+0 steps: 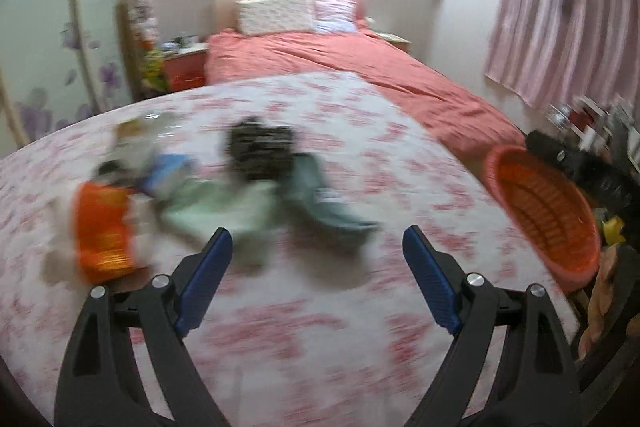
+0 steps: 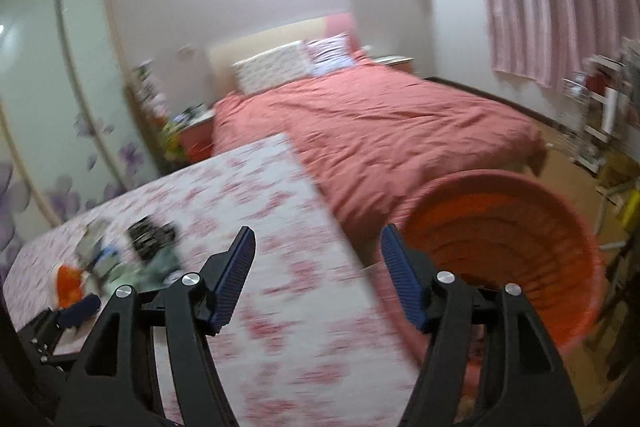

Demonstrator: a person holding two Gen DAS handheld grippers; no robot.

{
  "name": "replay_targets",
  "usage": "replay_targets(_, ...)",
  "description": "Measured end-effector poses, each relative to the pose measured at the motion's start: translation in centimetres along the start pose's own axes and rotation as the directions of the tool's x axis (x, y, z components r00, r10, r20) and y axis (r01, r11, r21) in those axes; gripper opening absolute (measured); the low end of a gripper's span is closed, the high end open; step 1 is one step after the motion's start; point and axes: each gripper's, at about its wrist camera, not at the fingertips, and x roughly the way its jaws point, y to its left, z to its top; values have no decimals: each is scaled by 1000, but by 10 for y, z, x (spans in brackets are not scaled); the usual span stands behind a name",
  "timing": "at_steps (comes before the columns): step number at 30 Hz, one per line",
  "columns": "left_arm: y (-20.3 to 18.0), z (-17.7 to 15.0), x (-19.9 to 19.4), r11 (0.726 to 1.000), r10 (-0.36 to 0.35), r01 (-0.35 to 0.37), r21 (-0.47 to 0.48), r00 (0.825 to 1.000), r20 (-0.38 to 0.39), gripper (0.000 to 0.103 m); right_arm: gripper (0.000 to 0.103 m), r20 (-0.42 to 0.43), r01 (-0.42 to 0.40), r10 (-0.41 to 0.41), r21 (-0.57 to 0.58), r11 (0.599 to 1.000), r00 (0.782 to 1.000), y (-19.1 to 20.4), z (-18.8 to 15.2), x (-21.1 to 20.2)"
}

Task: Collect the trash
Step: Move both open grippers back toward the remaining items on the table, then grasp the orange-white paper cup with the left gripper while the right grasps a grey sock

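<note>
Left gripper (image 1: pixel 318 247), black-framed with blue ribbed pads: jaws spread wide, nothing between them. It hangs above a table covered in a white cloth with a pink floral print (image 1: pixel 320 327), pointing down towards a heap of trash.

Right gripper (image 2: pixel 318 251), same build: jaws parted, nothing gripped. Its left finger lies over the table edge; its right finger lies in front of a round orange-red plastic basket with ribbed walls (image 2: pixel 560 259), which stands just off the table's right side, beside the bed. What the basket holds cannot be told from either view.

Trash, on the far left part of the table, all blurred:
- an orange crinkled wrapper (image 1: pixel 102 231) nearest the left edge;
- a pale green sheet or bag (image 1: pixel 224 205) beside it, just beyond the left gripper's left finger;
- a grey-blue limp piece (image 1: pixel 320 203) to its right;
- a dark patterned packet (image 1: pixel 260 147) behind these;
- a blue-and-white item (image 1: pixel 168 175) and a pale crumpled piece (image 1: pixel 136 135) at the back left.
The pieces touch or overlap; exact edges are not readable.

Surroundings: a bed with a coral-pink cover (image 2: pixel 380 131) and patterned pillows (image 1: pixel 276 13) beyond the table; pink striped curtains (image 1: pixel 560 7) at right; a glass-fronted wardrobe with purple flower decals (image 2: pixel 60 107) at left.
</note>
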Motion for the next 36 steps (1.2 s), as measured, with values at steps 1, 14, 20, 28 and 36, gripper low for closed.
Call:
replay_targets(1,11,-1,-5,1000,15,-15,-14,1000,7,85,65,-10,-10,10,-14,1000,1000,9,-1,3)
replay_targets(14,140,-16,-50,970,159,-145,-193,986,58,85,42,-214,-165,129,-158,974,968,129,-26,64)
replay_targets(20,161,-20,-48,963,156,-142,-229,987,44,83,30,-274,-116,70,-157,981,959,134,-33,87)
replay_targets(28,169,-20,-28,963,95,-91,-255,995,4,77,4,-267,-113,52,-218,969,962,136,-45,70)
replay_targets(36,168,-18,-11,963,72,-77,-260,997,-29,65,4,-189,-104,70,-174,979,980,111,-30,35)
